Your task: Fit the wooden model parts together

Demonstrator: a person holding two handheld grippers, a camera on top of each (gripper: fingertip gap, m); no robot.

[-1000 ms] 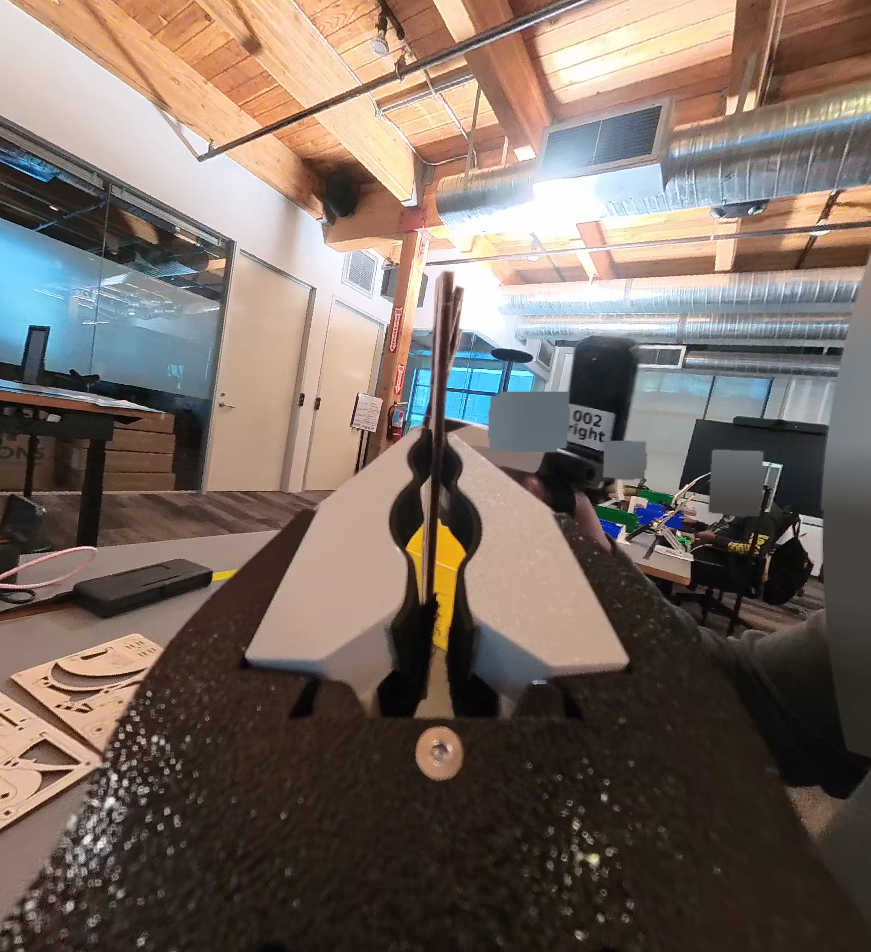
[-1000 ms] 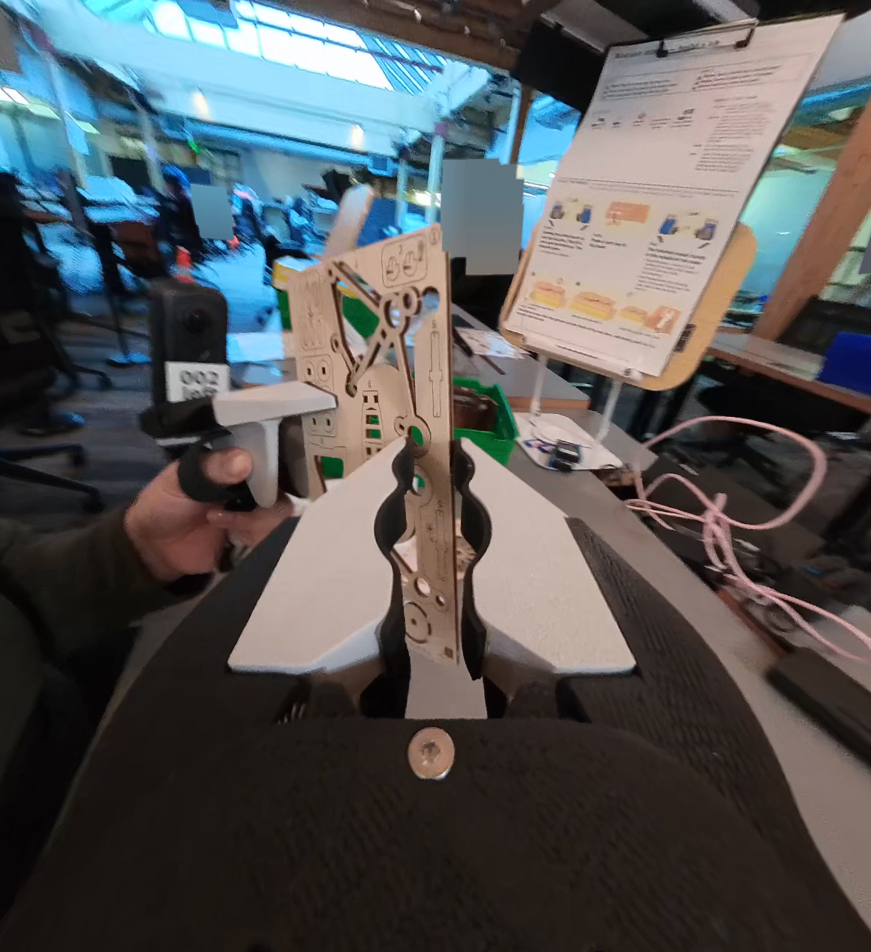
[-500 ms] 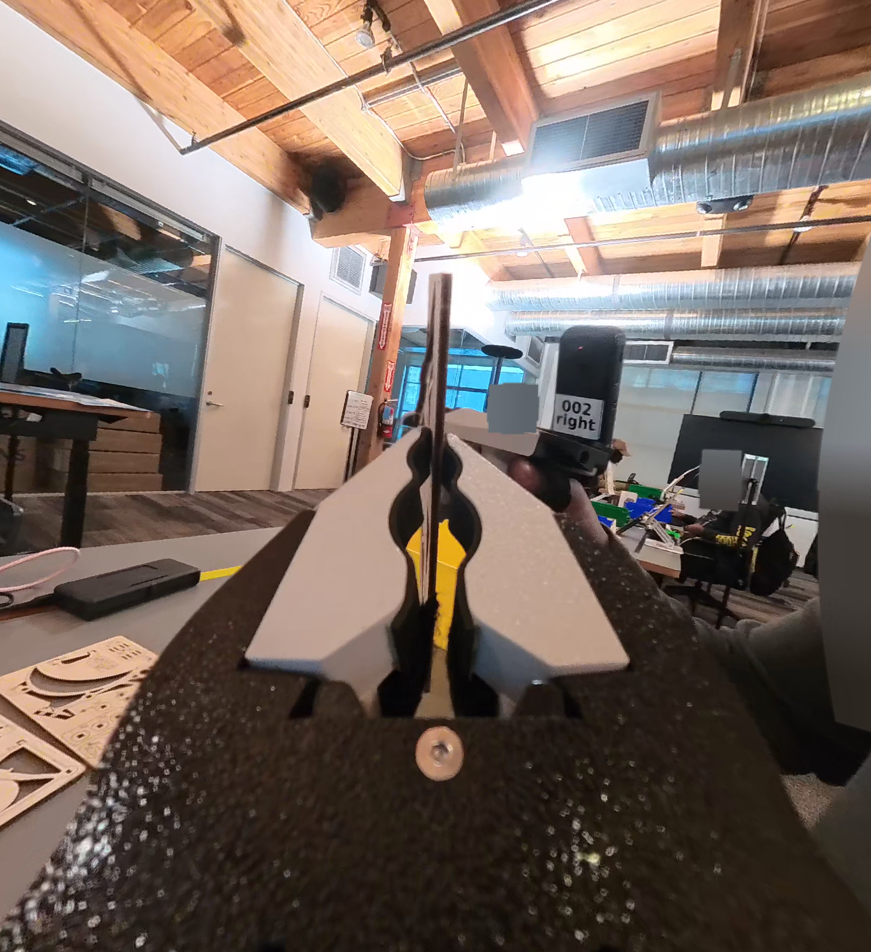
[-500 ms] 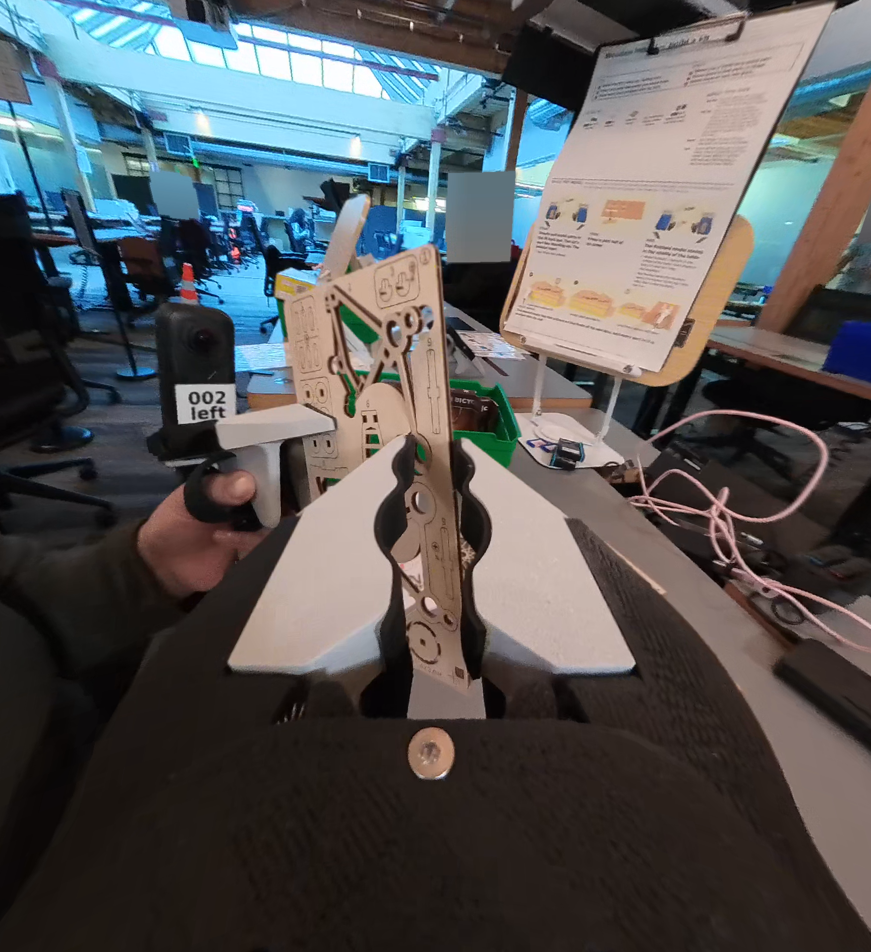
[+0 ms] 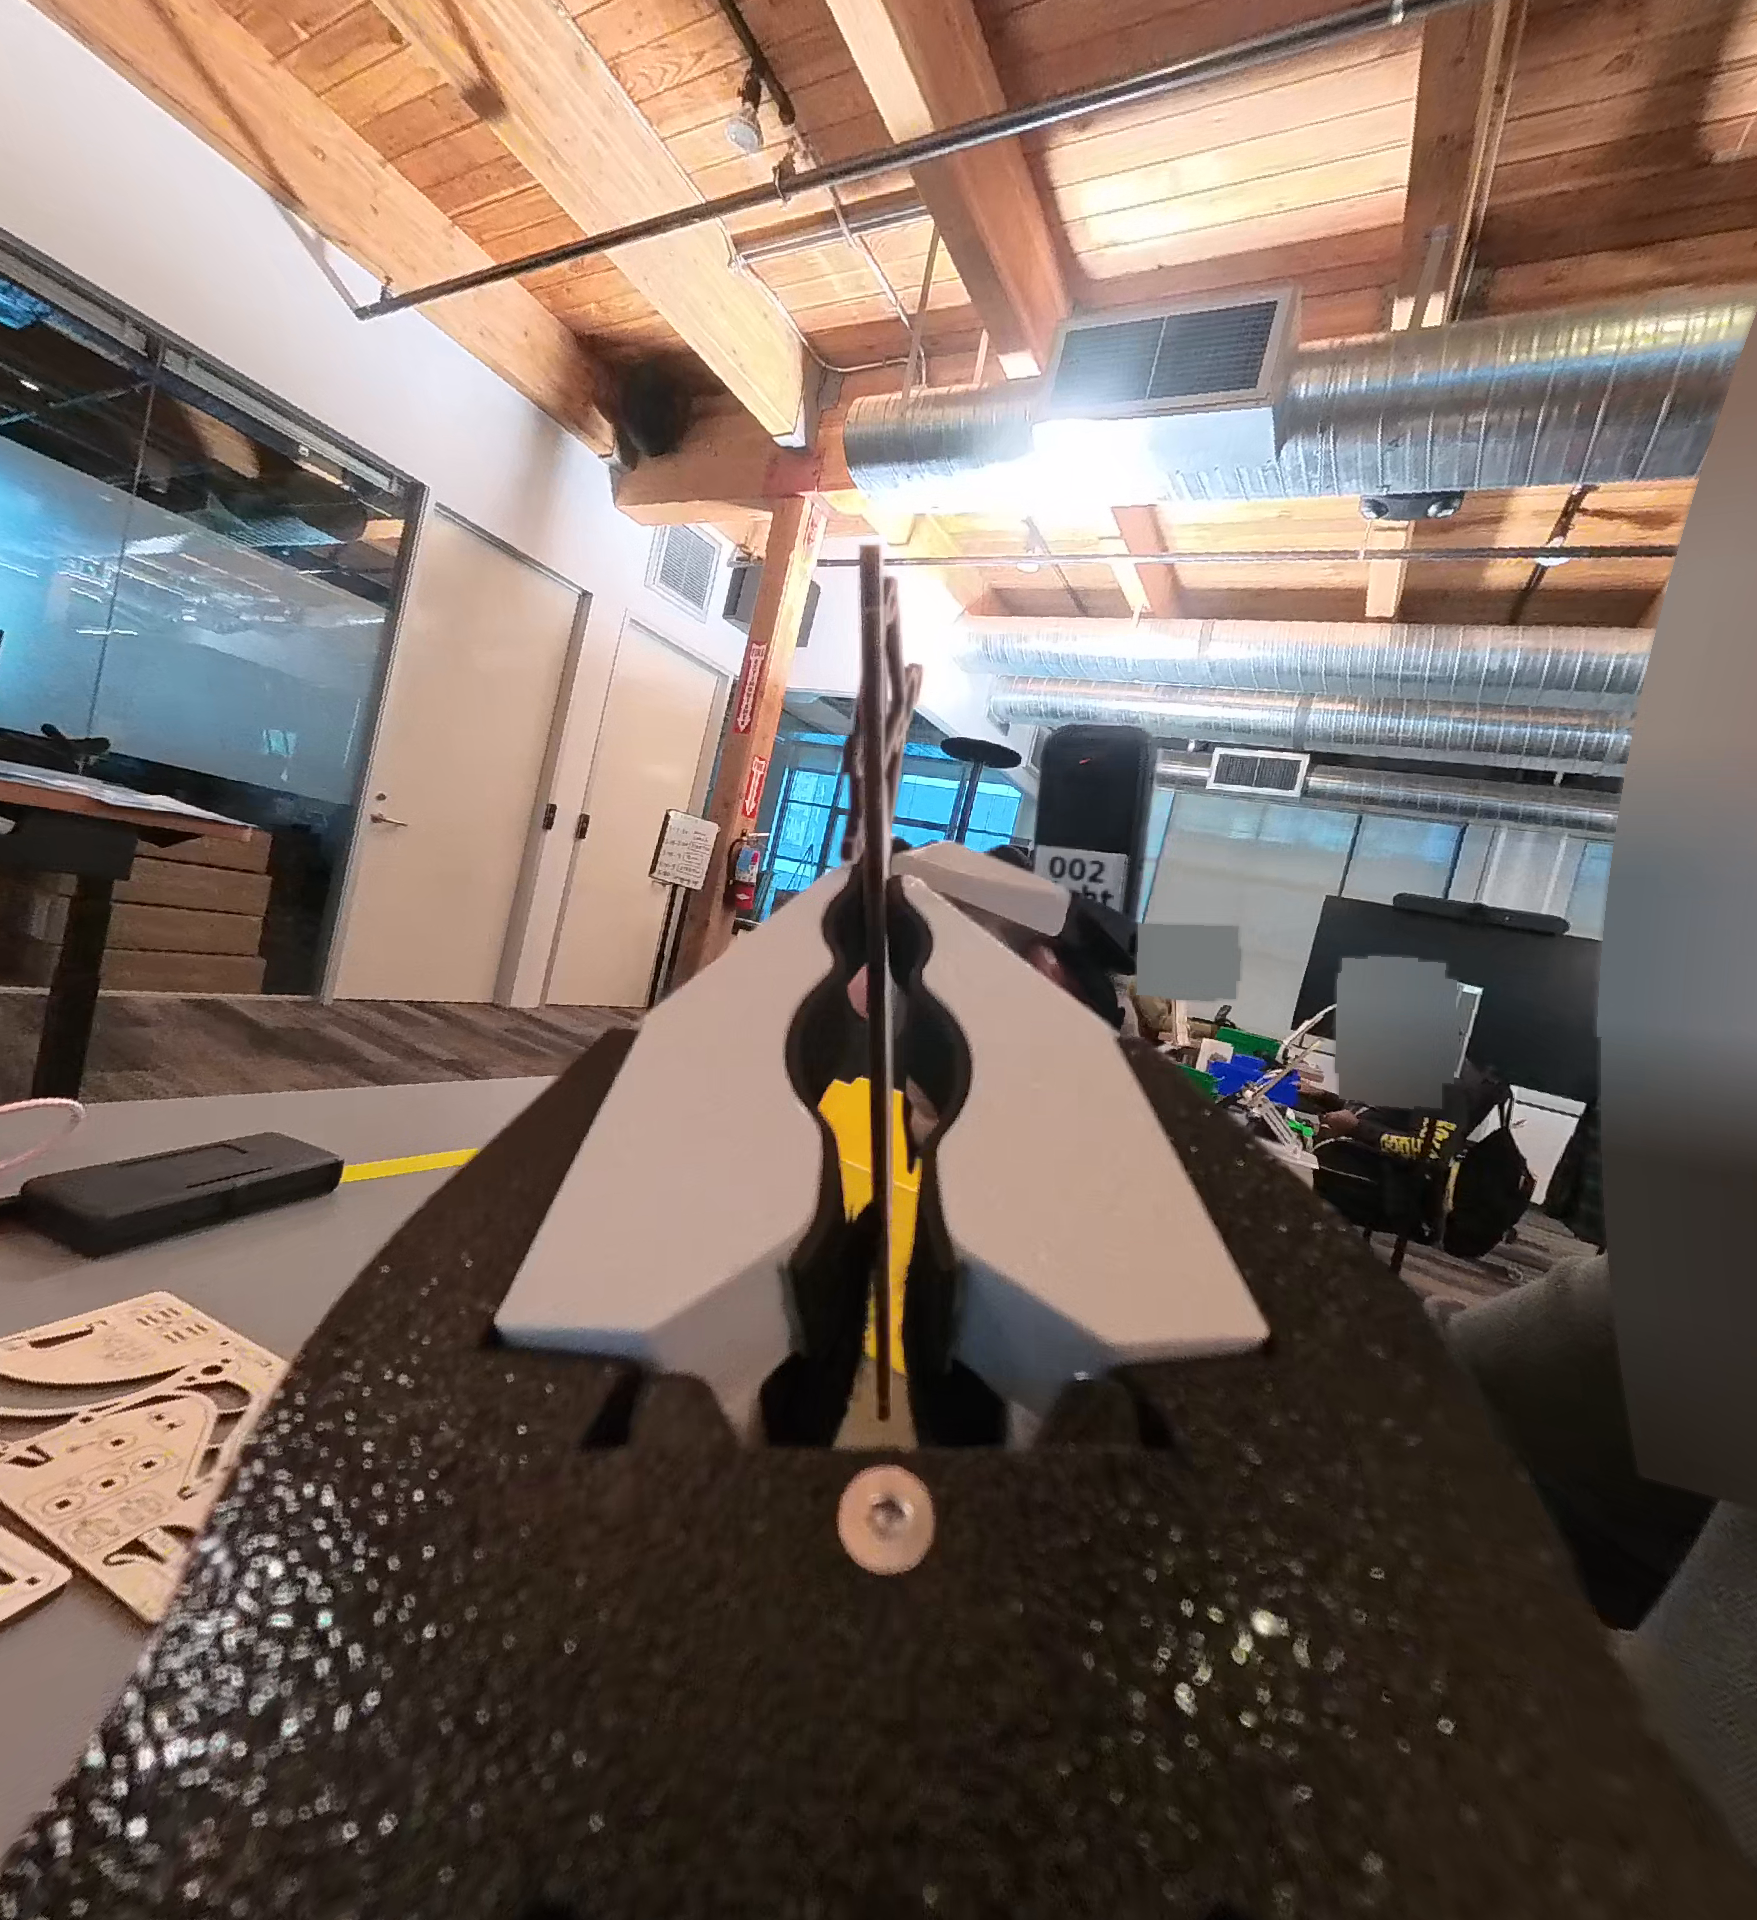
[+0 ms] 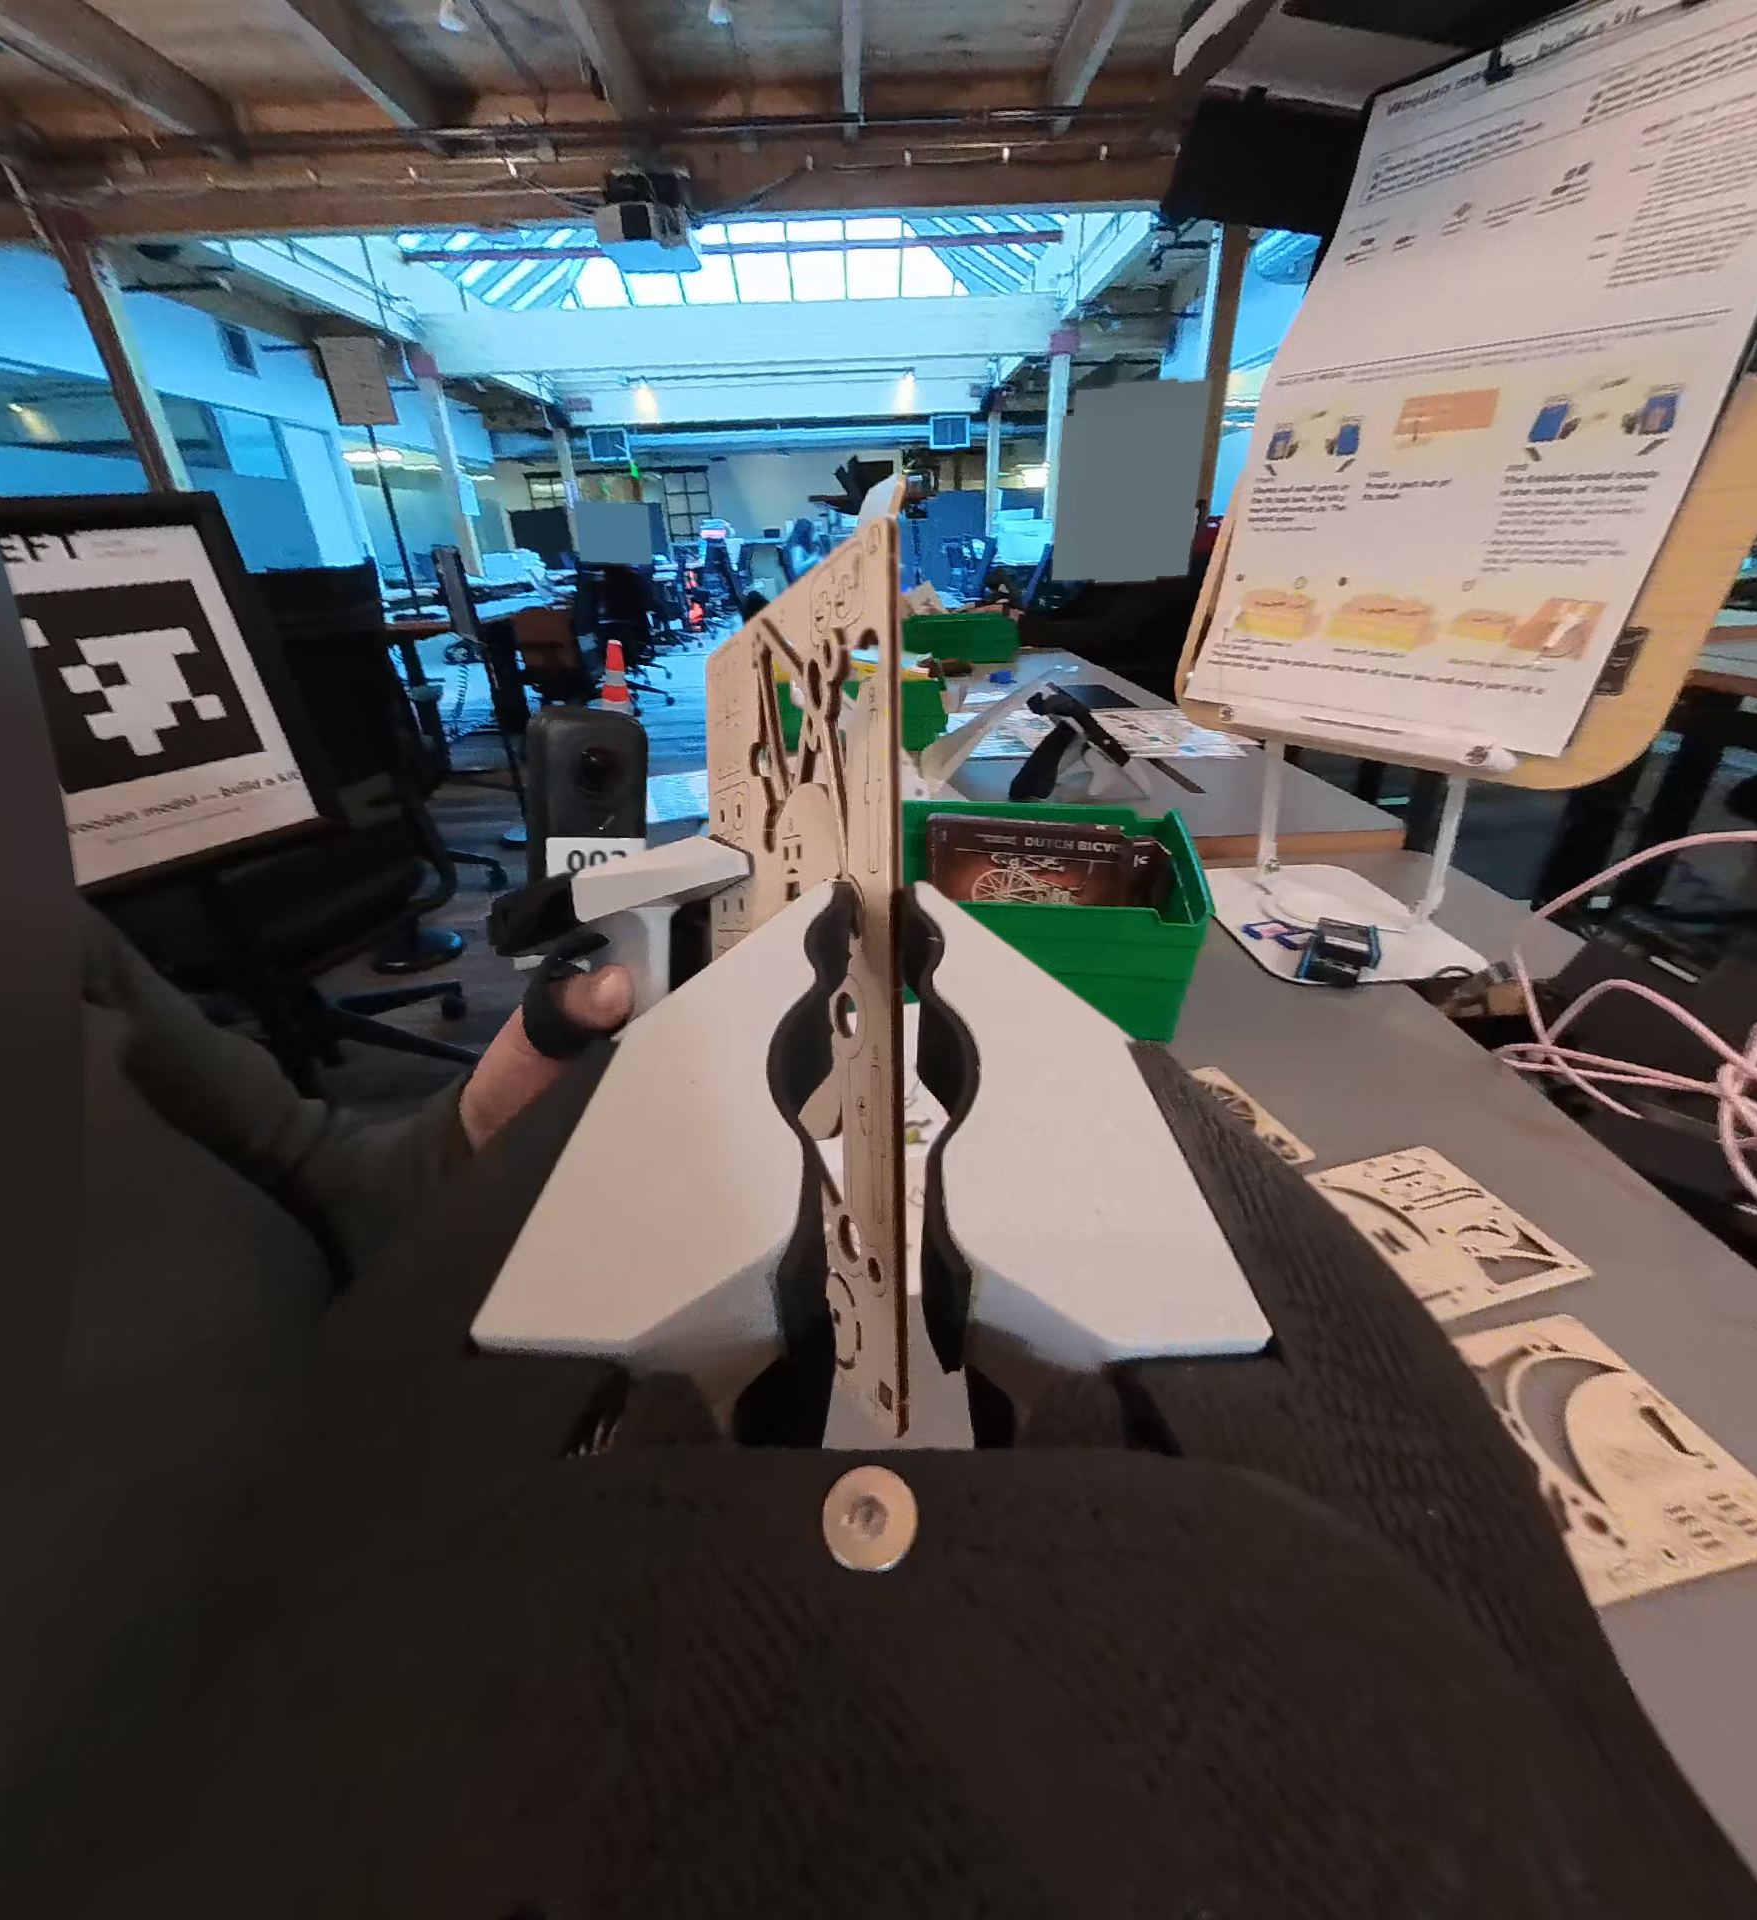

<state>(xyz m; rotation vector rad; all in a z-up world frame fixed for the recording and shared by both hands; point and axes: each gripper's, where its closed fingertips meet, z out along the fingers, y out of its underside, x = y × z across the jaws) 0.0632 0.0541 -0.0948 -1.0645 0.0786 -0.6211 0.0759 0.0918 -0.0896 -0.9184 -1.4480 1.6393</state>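
Left wrist view: the left gripper has its jaws drawn narrow around a thin wooden sheet, seen edge-on and upright, running from deep between the jaws to well above their tips. Just beyond the sheet, the right gripper reaches in from the right, its white fingers meeting the same sheet. Left of the sheet, two more wooden part sheets lie flat on the grey surface, with a black case farther back.

Right wrist view: the right gripper also has its jaws closed narrow on the wooden sheet, which stands upright; its pale face shows laser-cut outlines and holes, with some parts punched out. Left of the sheet, the left gripper, held by a hand, touches the sheet's far edge. Just right of the sheet, a green bin holds a dark brown box. Nearer, right of the sheet, flat part sheets rest on the surface, beside pink cables. An instruction clipboard stands above the bin.
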